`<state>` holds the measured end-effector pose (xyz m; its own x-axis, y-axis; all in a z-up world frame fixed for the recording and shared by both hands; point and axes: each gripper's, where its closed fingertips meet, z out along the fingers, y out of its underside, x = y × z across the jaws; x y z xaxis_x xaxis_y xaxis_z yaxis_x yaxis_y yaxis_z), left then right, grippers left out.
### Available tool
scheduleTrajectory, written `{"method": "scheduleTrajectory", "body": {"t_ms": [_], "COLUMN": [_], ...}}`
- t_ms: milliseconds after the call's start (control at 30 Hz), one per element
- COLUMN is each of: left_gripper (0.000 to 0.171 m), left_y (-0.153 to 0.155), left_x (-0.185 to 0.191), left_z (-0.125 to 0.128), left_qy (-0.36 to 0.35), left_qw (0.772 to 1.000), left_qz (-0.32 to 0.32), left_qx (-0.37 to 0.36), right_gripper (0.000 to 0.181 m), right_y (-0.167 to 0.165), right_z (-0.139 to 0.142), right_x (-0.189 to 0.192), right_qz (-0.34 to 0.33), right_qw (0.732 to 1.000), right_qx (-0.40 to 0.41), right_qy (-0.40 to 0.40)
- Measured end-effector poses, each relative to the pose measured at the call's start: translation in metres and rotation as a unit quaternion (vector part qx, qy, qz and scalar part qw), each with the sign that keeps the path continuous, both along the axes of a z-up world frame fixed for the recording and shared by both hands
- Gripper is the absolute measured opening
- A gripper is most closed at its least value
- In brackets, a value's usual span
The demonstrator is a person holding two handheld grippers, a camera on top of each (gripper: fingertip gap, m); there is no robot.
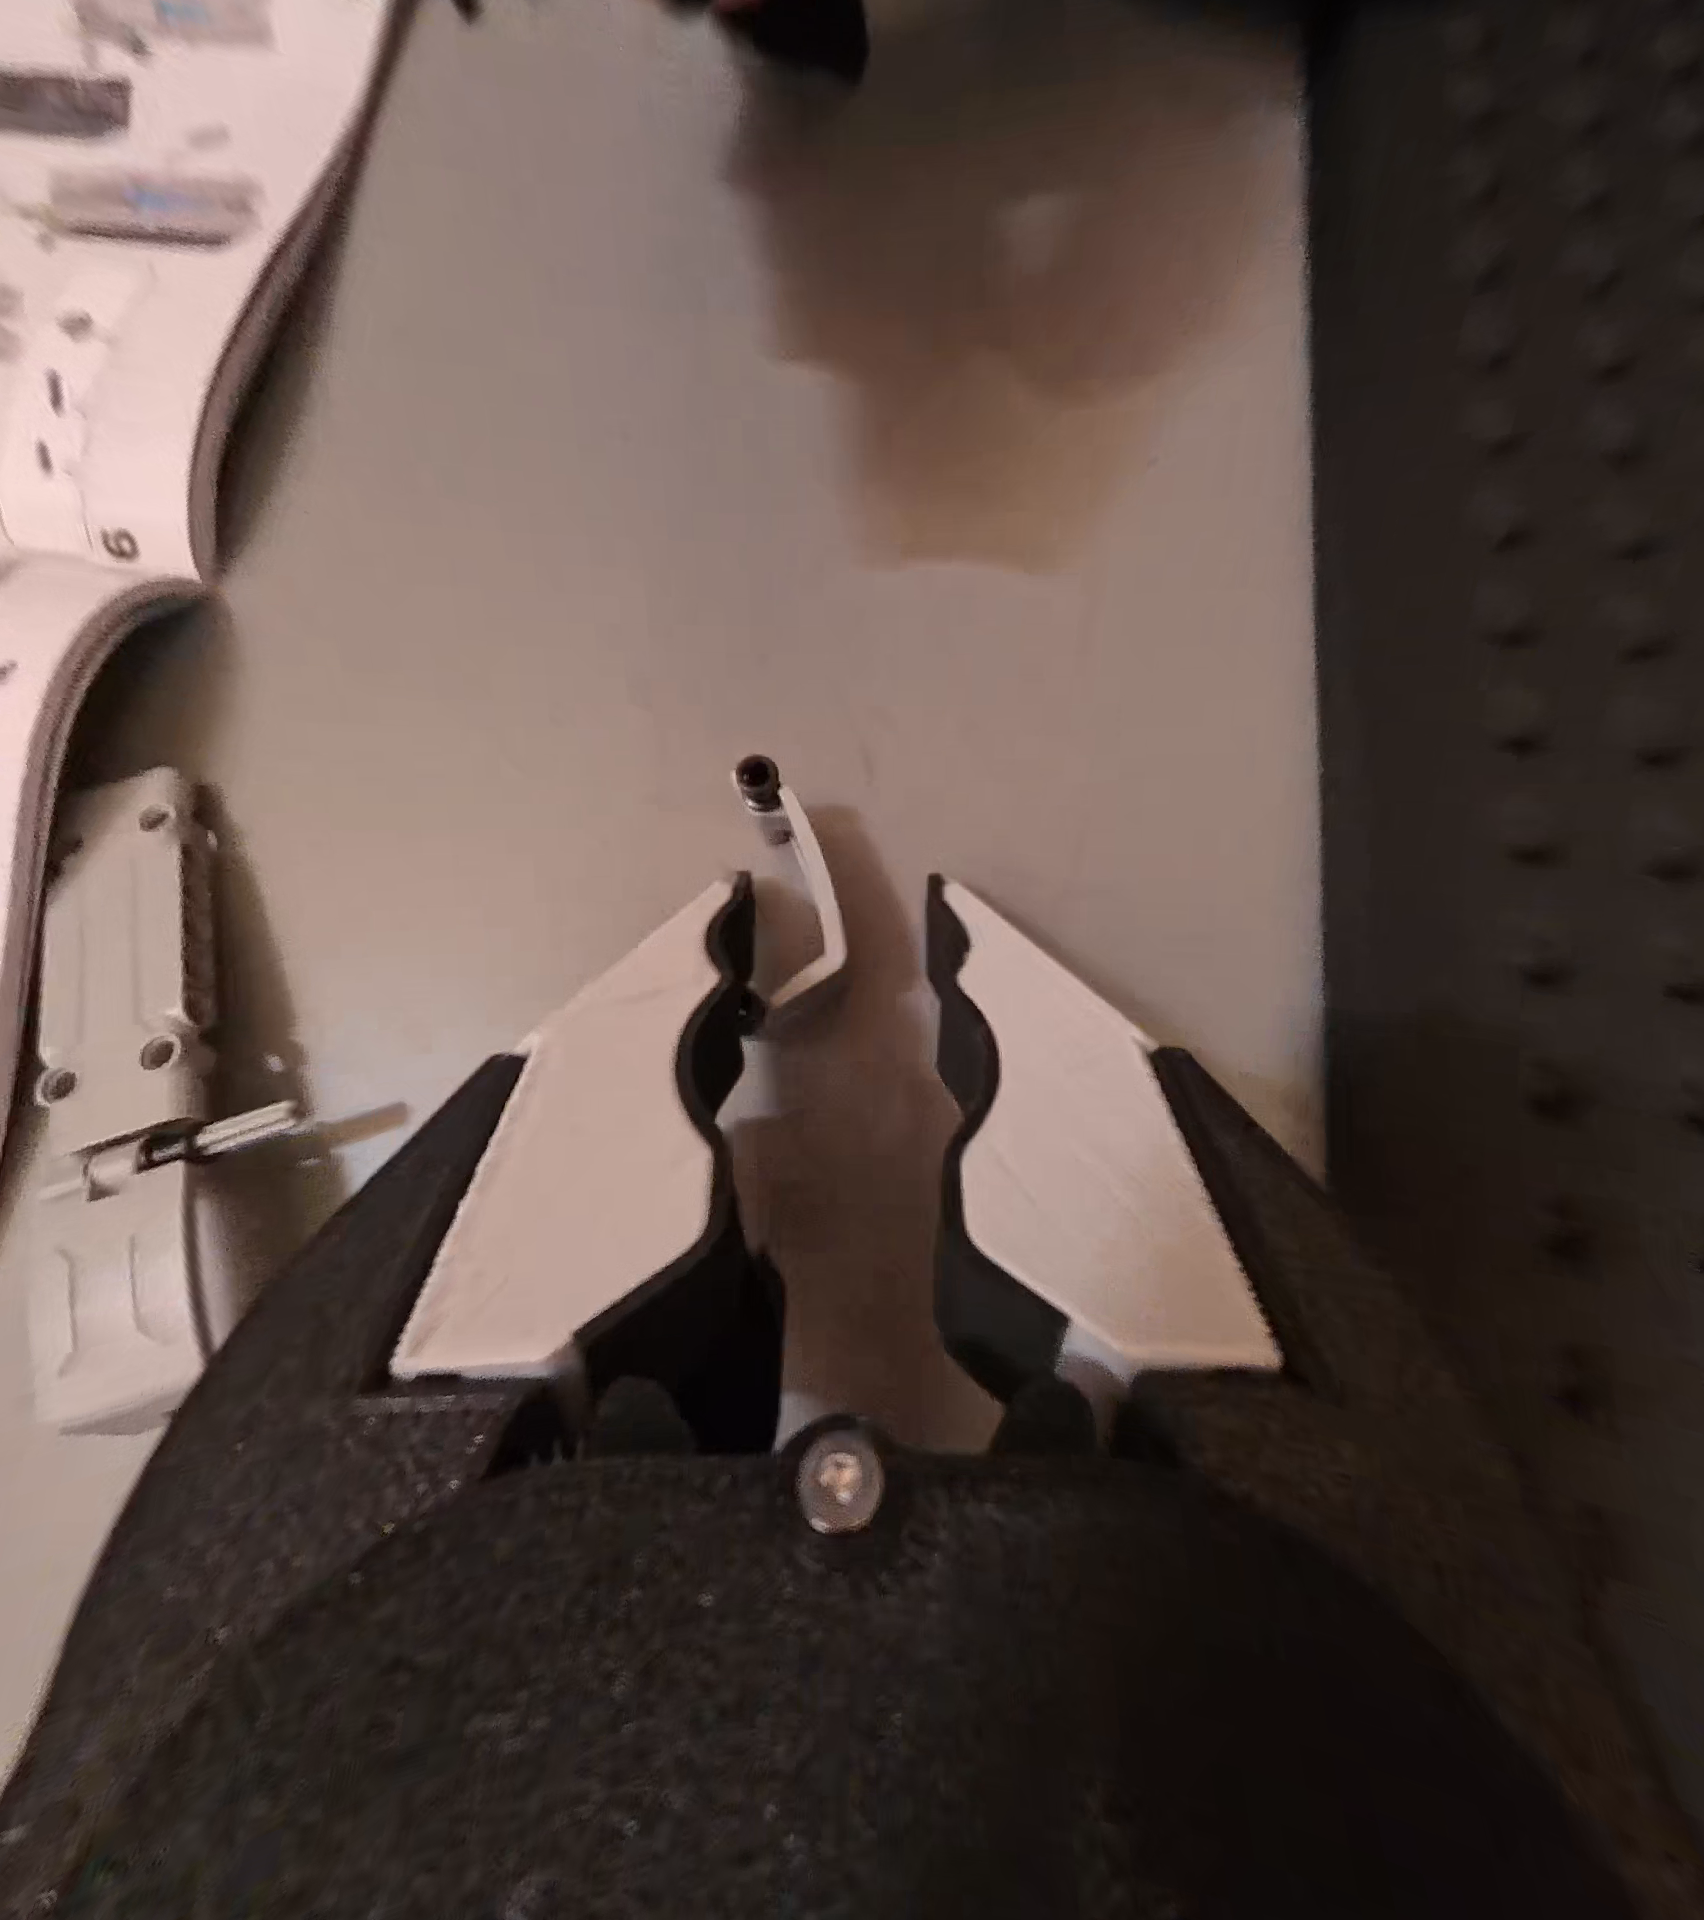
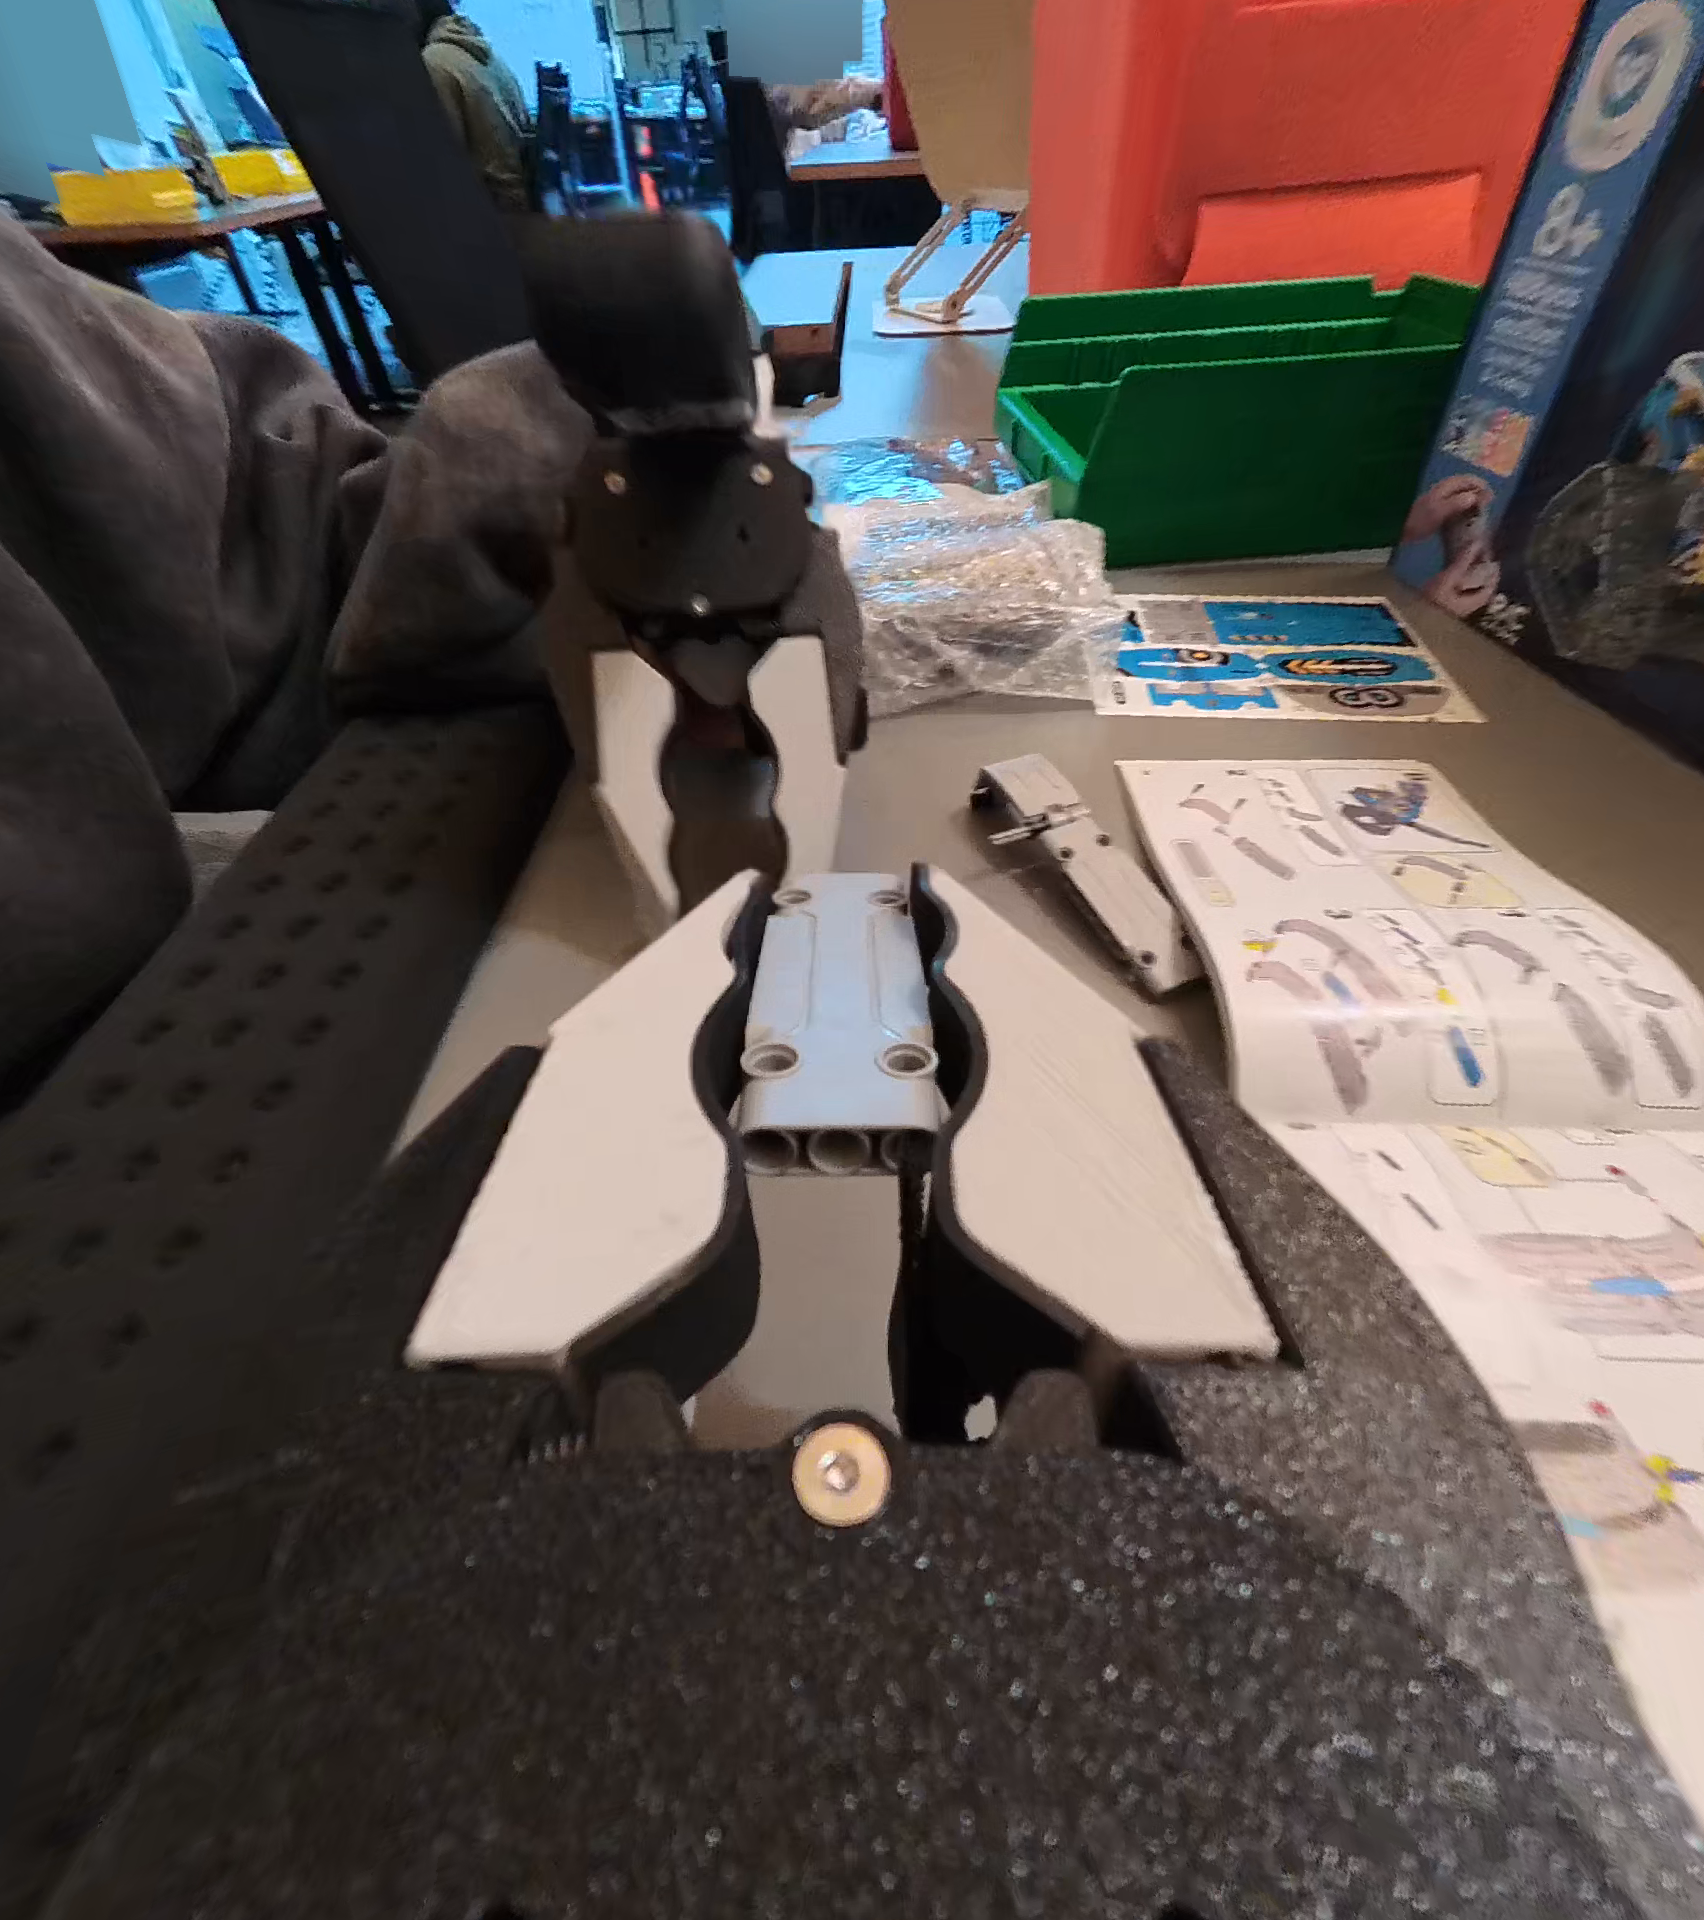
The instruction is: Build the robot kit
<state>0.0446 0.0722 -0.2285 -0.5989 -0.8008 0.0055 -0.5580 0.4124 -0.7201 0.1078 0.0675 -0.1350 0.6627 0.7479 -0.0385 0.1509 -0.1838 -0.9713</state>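
Grey panel (image 2: pixel 835 1013) sits clamped in the right gripper (image 2: pixel 835 883), while the left gripper (image 1: pixel 837 883), open near the table edge, could knock the bent grey piece (image 1: pixel 806 914).

Free: bare grey surface (image 1: pixel 536 520) ahead of left gripper (image 1: pixel 837 883) | Left bound: curled instruction booklet (image 1: pixel 17 436), grey panel (image 1: pixel 126 1039) | Right bound: black perforated board (image 1: pixel 1575 727)

Instruction booklet (image 1: pixel 17 416) blurred, cut by left edge

Left tool (image 1: pixel 837 883) agape, right tool (image 2: pixel 835 883) clamped
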Motion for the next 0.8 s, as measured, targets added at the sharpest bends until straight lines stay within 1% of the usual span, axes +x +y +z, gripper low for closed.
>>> {"method": "scheduleTrajectory", "body": {"t_ms": [33, 67, 133, 167, 200, 233, 300, 333, 433, 467, 533, 600, 667, 800], "left_gripper": [0.025, 0.004, 0.003, 0.003, 0.002, 0.002, 0.002, 0.001, 0.001, 0.001, 0.001, 0.001, 0.001, 0.001], "left_y": [0.002, 0.003, 0.003, -0.003, -0.012, -0.02, -0.026, -0.024, -0.022, -0.025, -0.029, -0.027, -0.027, -0.03], "left_x": [0.003, 0.005, 0.007, 0.006, 0.006, 0.003, -0.004, -0.006, -0.006, -0.007, -0.007, -0.007, -0.007, -0.011], "left_z": [-0.002, -0.002, 0.0, 0.007, 0.022, 0.041, 0.082, 0.096, 0.112, 0.115, 0.113, 0.116, 0.115, 0.113], "left_qy": [-0.004, -0.006, 0.0, 0.0, -0.007, -0.011, -0.032, -0.038, -0.03, -0.023, -0.008, 0.001, 0.014, 0.03], "left_qw": [1.0, 1.0, 1.0, 0.998, 0.992, 0.978, 0.933, 0.911, 0.862, 0.851, 0.847, 0.833, 0.829, 0.829], "left_qz": [0.004, 0.009, 0.01, 0.002, -0.006, -0.021, -0.053, -0.06, -0.07, -0.08, -0.089, -0.089, -0.088, -0.094], "left_qx": [0.003, 0.002, -0.018, -0.058, -0.125, -0.208, -0.356, -0.406, -0.501, -0.519, -0.524, -0.545, -0.552, -0.551], "right_gripper": [0.026, 0.026, 0.026, 0.026, 0.026, 0.026, 0.026, 0.026, 0.026, 0.026, 0.026, 0.025, 0.026, 0.026], "right_y": [-0.002, -0.005, -0.008, -0.008, -0.01, -0.012, -0.018, -0.021, -0.025, -0.023, -0.018, -0.018, -0.017, -0.02], "right_z": [-0.001, -0.003, -0.01, -0.011, -0.008, -0.002, 0.01, 0.016, 0.03, 0.03, 0.026, 0.032, 0.03, 0.026], "right_x": [-0.004, -0.009, -0.013, -0.013, -0.013, -0.014, -0.018, -0.022, -0.041, -0.048, -0.055, -0.056, -0.055, -0.059], "right_qz": [0.01, 0.025, 0.038, 0.038, 0.042, 0.048, 0.063, 0.072, 0.096, 0.096, 0.095, 0.102, 0.108, 0.129], "right_qw": [1.0, 0.999, 0.997, 0.998, 0.998, 0.999, 0.998, 0.997, 0.989, 0.987, 0.987, 0.986, 0.987, 0.986], "right_qx": [-0.012, -0.03, -0.06, -0.053, -0.04, -0.025, 0.008, 0.023, 0.111, 0.13, 0.129, 0.127, 0.119, 0.106], "right_qy": [0.007, 0.014, 0.008, -0.002, -0.005, -0.002, 0.006, 0.011, 0.01, 0.001, -0.009, 0.013, 0.014, 0.019]}}
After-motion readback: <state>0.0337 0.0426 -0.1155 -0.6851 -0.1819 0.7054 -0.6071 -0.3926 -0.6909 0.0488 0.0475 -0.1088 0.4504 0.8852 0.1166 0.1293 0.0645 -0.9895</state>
